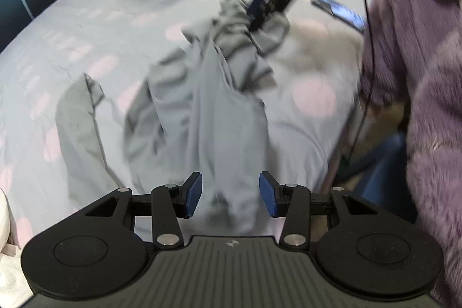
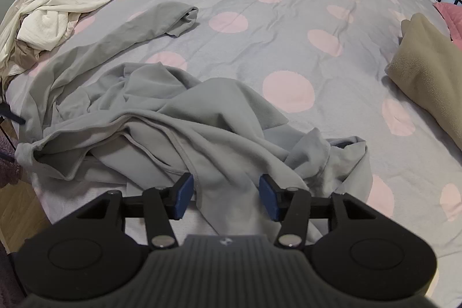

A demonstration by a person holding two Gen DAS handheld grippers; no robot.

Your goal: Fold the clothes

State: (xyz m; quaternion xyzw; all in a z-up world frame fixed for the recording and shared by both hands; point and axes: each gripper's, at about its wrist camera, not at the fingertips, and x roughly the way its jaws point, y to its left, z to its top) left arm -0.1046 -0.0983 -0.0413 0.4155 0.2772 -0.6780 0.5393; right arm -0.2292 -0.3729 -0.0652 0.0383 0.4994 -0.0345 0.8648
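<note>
Polka-dot bed (image 2: 288, 19), crumpled grey garment (image 2: 173, 129) between right tool (image 2: 225, 197) pads.

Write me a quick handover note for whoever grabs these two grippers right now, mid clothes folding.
Left gripper: open above the grey garment, pads apart, gripping nothing.
Right gripper: open, a fold of the same garment lying between its pads, not pinched.
The grey garment lies crumpled on the dotted bedspread, one sleeve stretched out.
Cream clothes sit bunched at the bed's corner; a tan folded piece rests by the pink pillow.
Done: apparently only the tan piece.
Left: spread and fold the grey garment, then the cream pile.
</note>
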